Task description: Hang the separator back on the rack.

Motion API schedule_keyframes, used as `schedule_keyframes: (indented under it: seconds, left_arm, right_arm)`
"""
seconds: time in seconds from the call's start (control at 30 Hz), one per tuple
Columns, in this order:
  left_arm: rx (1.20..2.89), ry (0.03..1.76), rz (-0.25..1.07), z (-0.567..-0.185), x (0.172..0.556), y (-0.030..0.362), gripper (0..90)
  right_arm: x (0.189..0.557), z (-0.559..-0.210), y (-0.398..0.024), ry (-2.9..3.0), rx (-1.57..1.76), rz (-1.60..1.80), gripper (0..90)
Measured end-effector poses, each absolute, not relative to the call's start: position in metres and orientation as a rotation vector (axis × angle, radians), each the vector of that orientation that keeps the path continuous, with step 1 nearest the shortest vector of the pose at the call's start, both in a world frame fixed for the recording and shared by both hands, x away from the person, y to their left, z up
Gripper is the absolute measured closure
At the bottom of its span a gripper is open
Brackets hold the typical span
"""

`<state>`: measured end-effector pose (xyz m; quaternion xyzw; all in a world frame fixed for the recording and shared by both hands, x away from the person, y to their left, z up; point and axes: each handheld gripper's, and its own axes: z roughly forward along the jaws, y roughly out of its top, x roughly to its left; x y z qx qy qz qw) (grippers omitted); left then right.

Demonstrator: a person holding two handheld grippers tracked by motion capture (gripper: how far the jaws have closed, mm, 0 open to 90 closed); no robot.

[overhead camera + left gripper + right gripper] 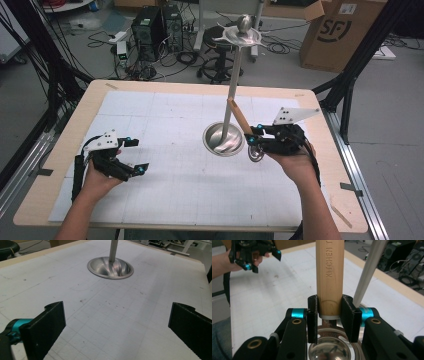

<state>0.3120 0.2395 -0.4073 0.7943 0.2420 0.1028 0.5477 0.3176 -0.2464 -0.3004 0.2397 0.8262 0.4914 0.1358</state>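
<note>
A wooden desk (60,150) carries a large white gridded mat (175,180) that covers most of its top. Right of the mat's middle stands a metal stand (231,95): a round dished base (220,142) with a slim pole rising to a small hooked crown and a ball on top. In the left gripper view the base (100,266) sits well ahead on the mat, with the pole rising out of frame.

The right gripper (254,136), held in the person's right hand (295,162), is just right of the base. Its fingers (312,315) are clamped on a ladle (329,277) at the lower end of its wooden handle, where it meets a metal collar. The handle slants up and leans close to the pole; whether they touch I cannot tell. The shiny bowl (256,153) hangs below the fingers, just beside the base.

The left gripper (135,156), in the left hand (97,177), sits well apart at the mat's left side. Its fingers (47,327) stand wide with nothing but bare mat between them.
</note>
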Motion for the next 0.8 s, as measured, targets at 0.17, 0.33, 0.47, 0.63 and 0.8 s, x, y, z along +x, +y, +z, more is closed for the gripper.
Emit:
schedule_keyframes:
  seconds: [0.17, 0.33, 0.47, 0.63, 0.8]
  left_arm:
    - [1.883, 0.576, 0.244, -0.407, 0.312, 0.239, 1.7]
    - [1.879, 0.579, 0.243, -0.407, 0.312, 0.240, 1.7]
    - [1.875, 0.583, 0.239, -0.408, 0.313, 0.239, 1.7]
    - [1.883, 0.580, 0.239, -0.409, 0.313, 0.238, 1.7]
    - [1.888, 0.579, 0.242, -0.409, 0.313, 0.238, 1.7]
  right_arm:
    - [0.318, -0.292, -0.252, 2.354, 0.687, 1.452, 68.9]
    - [0.318, -0.284, -0.256, 2.344, 0.692, 1.452, 68.9]
    - [0.318, -0.278, -0.262, 2.317, 0.682, 1.464, 68.9]
    - [0.317, -0.270, -0.271, 2.296, 0.690, 1.505, 68.9]
    - [0.317, -0.261, -0.277, 2.292, 0.679, 1.513, 68.8]
